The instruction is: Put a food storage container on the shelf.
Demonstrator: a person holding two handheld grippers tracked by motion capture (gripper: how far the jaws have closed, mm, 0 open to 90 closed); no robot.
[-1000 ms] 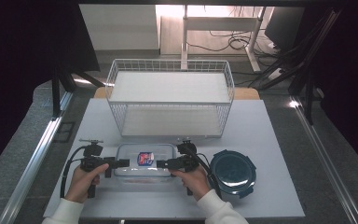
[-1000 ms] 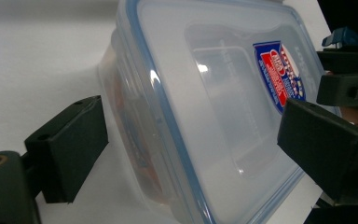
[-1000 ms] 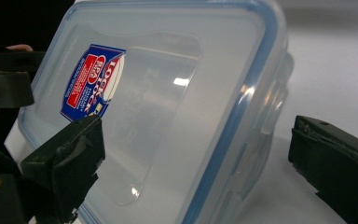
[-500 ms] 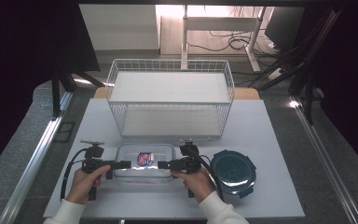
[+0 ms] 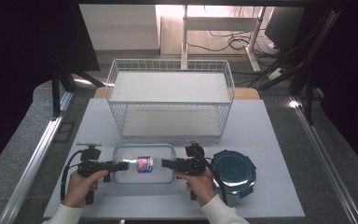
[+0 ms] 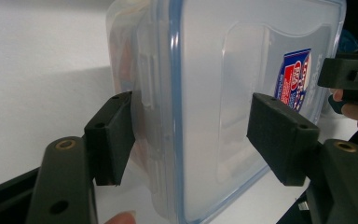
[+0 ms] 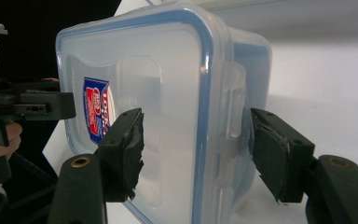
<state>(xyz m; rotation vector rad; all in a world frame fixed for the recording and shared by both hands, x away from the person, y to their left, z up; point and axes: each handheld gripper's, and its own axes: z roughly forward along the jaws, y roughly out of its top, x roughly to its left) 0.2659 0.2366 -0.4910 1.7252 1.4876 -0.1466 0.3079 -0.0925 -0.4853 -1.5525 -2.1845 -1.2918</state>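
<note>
On the near part of the white table [image 5: 270, 126], a clear plastic container [image 5: 143, 164] lies flat between the two grippers, just near of the white wire basket [image 5: 170, 102]. It is rectangular with rounded corners, its lid edged by a blue seal, and carries a small red, white and blue label [image 5: 144, 164] on the lid.

At the left end, the left gripper [image 5: 119, 165] reaches in from the person's left hand [image 5: 81, 184]. Its jaws stand apart astride the container's left edge, one pad over the lid and one beside the side latch; whether the pads press the plastic cannot be told.

At the right end, the right gripper [image 5: 166, 164], held in the right hand [image 5: 198, 182], meets the container in the same way, jaws spread on either side of the rim and latch, with a visible gap at the latch side.

Further right, just beside that hand, a dark round lid [image 5: 233, 171] rests on the table.

The high view gives the layout: basket, container, round lid, both forearms. The left gripper view [image 6: 191, 135] adds the latch flap and blue seal close up, and the opposite gripper beyond the label. The right gripper view [image 7: 196, 149] shows worn, ragged padding on its jaws.
</note>
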